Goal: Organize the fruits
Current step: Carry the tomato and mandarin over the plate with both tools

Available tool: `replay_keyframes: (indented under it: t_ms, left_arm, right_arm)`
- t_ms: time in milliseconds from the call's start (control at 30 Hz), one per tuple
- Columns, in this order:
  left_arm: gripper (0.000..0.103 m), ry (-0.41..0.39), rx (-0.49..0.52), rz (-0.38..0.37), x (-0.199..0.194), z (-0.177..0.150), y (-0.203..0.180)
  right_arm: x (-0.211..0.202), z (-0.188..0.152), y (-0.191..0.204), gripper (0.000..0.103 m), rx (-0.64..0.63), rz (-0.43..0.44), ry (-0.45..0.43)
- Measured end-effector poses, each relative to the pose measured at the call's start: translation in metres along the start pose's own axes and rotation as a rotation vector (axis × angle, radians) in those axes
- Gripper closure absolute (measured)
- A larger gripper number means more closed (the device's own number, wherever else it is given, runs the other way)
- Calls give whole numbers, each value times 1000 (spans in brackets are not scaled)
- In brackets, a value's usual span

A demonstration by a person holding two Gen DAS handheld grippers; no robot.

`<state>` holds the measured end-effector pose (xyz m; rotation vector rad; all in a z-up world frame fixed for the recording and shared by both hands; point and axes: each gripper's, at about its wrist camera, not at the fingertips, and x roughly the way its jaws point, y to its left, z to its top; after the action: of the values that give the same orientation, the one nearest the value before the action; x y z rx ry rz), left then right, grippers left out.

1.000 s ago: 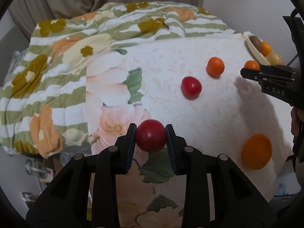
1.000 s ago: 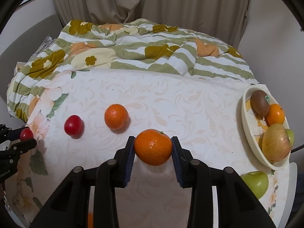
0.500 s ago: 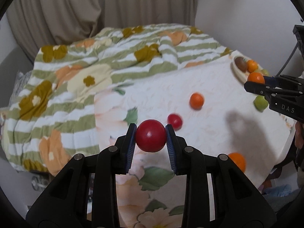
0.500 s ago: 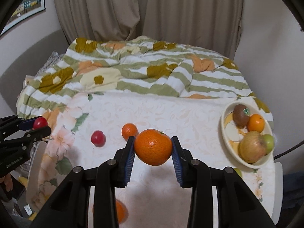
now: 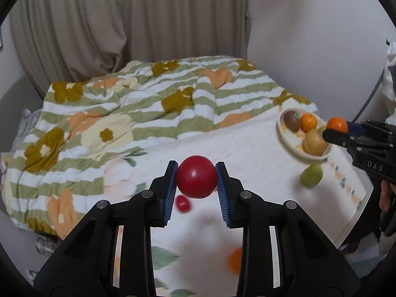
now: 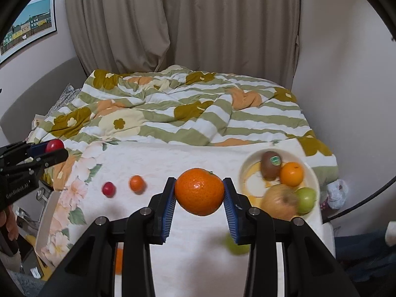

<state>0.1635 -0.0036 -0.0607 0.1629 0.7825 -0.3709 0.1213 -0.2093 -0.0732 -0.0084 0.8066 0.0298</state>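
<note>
My left gripper [image 5: 196, 180] is shut on a red round fruit [image 5: 196, 177], held high above the table. My right gripper [image 6: 199, 192] is shut on an orange mandarin [image 6: 199, 191], also raised; it shows at the right of the left wrist view [image 5: 336, 124], beside the bowl. A cream bowl [image 6: 250, 167] at the table's right holds a kiwi [image 6: 269, 164], an orange [image 6: 292, 174], a yellow apple [image 6: 279, 201] and a green apple [image 6: 306, 199]. On the table lie a small red fruit [image 6: 109, 188], a small mandarin [image 6: 137, 183], a green apple [image 5: 311, 175] and another orange [image 5: 235, 259].
The round table [image 6: 198, 153] has a white floral cloth. Behind it is a bed with a striped flowered quilt [image 6: 173, 109], curtains and a wall. The table's right edge [image 5: 356, 220] drops off near the green apple. Clutter lies on the floor at the left.
Both grippers have risen and drawn back from the table with their fruits still held. The table now looks smaller and lower. The left view has turned toward the bowl.
</note>
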Motion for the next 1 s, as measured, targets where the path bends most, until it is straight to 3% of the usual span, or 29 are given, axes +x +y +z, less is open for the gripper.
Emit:
replay_keyframes:
  t_ms: [533, 700, 1000]
  left_arm:
    - [65, 40, -77, 1, 60, 52, -166]
    - [65, 79, -86, -17, 84, 65, -194]
    - [65, 170, -58, -106, 150, 96, -210]
  right_arm:
    - [15, 10, -163, 69, -85, 71, 11]
    - [32, 11, -192, 69, -107, 71, 46]
    - [58, 9, -227, 69, -13, 70, 103]
